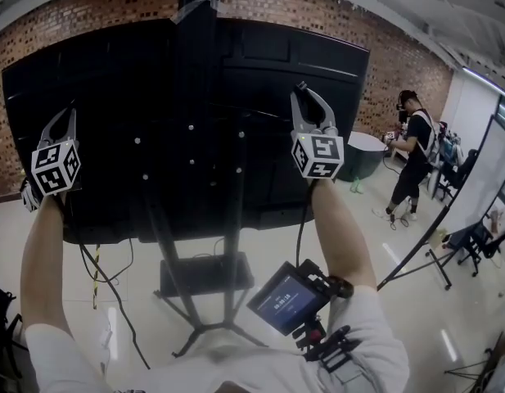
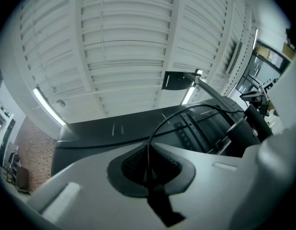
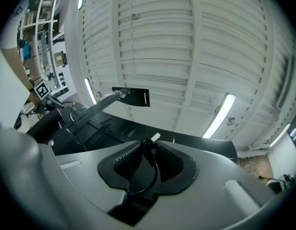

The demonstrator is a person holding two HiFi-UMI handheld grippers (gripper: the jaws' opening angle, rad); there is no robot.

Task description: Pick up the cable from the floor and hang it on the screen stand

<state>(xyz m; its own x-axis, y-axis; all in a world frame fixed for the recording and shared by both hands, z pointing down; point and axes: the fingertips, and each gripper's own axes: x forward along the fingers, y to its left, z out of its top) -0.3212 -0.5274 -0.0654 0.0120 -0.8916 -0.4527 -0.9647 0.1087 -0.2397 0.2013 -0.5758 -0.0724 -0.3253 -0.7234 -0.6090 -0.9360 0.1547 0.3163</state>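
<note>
While the left gripper [image 2: 148, 163] pinches the cable [image 2: 159, 126], the right gripper [image 3: 147, 150] clamps its plug [image 3: 155, 138].

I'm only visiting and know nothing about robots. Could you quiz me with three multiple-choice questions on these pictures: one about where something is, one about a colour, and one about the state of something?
1. Where is the left gripper?
A. Raised in front of the black screen's back
B. Down on the floor
C. Inside a drawer

2. What colour is the wall behind the screen?
A. Green
B. Red-brown brick
C. Blue

3. The right gripper's fingers are:
A. Wide apart and empty
B. Closed on the cable's plug end
C. Holding a cup

Answers:
1 A: the head view shows it up against the screen's back.
2 B: bricks show above the screen.
3 B: the plug sits pinched between the pads.
</note>
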